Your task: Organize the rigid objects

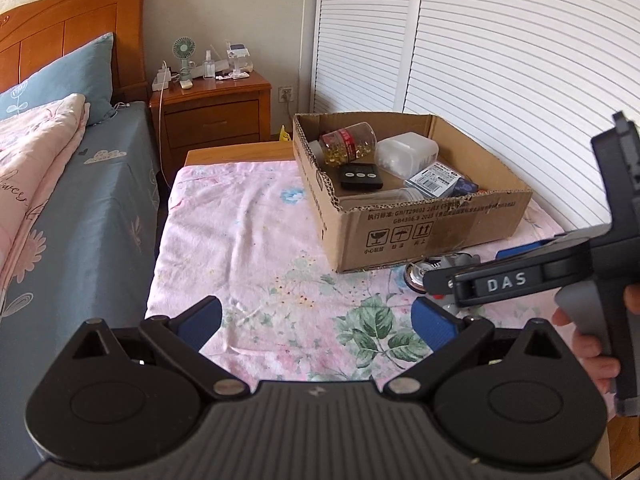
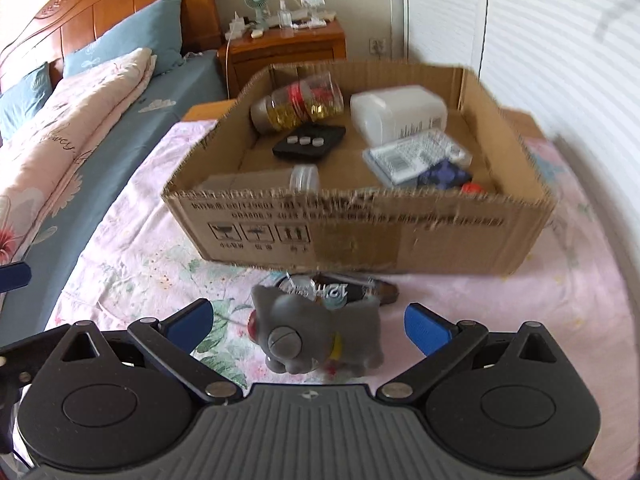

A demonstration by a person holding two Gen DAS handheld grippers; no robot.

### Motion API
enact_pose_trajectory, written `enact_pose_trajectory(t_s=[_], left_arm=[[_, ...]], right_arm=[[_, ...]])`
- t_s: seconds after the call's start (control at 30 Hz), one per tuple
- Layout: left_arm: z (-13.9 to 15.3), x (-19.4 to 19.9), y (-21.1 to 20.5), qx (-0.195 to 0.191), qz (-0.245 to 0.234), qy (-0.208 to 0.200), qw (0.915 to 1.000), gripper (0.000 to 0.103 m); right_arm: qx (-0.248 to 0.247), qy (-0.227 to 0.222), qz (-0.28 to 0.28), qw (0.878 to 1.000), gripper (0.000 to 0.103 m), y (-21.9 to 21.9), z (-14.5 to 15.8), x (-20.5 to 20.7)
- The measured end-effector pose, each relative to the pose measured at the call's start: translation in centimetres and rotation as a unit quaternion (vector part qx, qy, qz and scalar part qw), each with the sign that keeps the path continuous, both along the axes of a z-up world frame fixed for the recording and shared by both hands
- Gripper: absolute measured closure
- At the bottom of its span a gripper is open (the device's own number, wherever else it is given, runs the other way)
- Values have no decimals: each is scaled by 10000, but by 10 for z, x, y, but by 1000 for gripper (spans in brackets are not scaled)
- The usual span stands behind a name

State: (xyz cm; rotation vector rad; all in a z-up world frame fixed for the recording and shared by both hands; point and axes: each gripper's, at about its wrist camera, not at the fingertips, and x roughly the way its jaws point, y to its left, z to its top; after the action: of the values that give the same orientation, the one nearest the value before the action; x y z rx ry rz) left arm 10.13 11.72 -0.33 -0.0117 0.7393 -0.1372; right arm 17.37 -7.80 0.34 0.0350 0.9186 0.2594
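A cardboard box (image 2: 360, 236) stands on the flowered cloth and holds a capsule jar (image 2: 300, 102), a white container (image 2: 400, 116), a black remote (image 2: 310, 142), a clear jar (image 2: 280, 178) and a barcoded packet (image 2: 416, 154). A grey toy figure (image 2: 316, 336) lies in front of the box, between the open fingers of my right gripper (image 2: 308, 324). A dark can (image 2: 340, 290) lies behind it. My left gripper (image 1: 316, 320) is open and empty over the cloth, left of the right gripper (image 1: 460, 280). The box also shows in the left wrist view (image 1: 432, 224).
A bed with blue sheet (image 1: 80, 208) and pink quilt (image 1: 36, 152) lies to the left. A wooden nightstand (image 1: 212, 112) with a small fan stands behind. White louvered doors (image 1: 500, 48) run along the right.
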Motion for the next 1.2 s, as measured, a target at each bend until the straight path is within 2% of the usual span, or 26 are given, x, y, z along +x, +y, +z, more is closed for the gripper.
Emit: enact_pose_trajectory(t_s=[0.1, 0.23, 0.3, 0.37, 0.43, 0.67, 0.83, 1.0, 1.1, 1.17, 1.2], left_arm=[[-3, 0, -1, -46, -3, 65, 10000, 3], [-6, 2, -3, -54, -10, 120, 9999, 3], [-7, 3, -5, -76, -20, 139, 9999, 3], [-7, 3, -6, -89, -42, 145, 9998, 3], [-6, 3, -8, -79, -46, 151, 9998, 2], [-7, 4, -13, -56, -64, 204, 9998, 3], [-6, 5, -21, 9, -130, 230, 9997, 2], [-7, 10, -32, 29, -244, 272, 9993, 3], [-8, 13, -40, 45, -345, 307, 9989, 3], [-9, 18, -46, 66, -397, 335, 9986, 3], [-9, 21, -50, 76, -434, 331, 9985, 3]], right_arm=[[35, 28, -100, 9999, 0, -3, -11, 1], [377, 137, -94, 9992, 1, -10, -19, -1], [447, 60, -60, 9990, 5, -11, -20, -5], [433, 52, -24, 9990, 21, -10, -20, -8], [434, 60, -53, 9990, 26, -11, -20, -9], [405, 28, -278, 9988, 27, -22, -16, -17], [89, -116, -543, 9984, 27, -38, -8, -27], [-240, -36, -777, 9967, 25, -58, -13, -32], [-18, 18, -728, 9973, 14, -68, -17, -36], [24, 7, -711, 9975, 0, -71, -19, -37], [70, -4, -712, 9974, 0, -72, -19, -37]])
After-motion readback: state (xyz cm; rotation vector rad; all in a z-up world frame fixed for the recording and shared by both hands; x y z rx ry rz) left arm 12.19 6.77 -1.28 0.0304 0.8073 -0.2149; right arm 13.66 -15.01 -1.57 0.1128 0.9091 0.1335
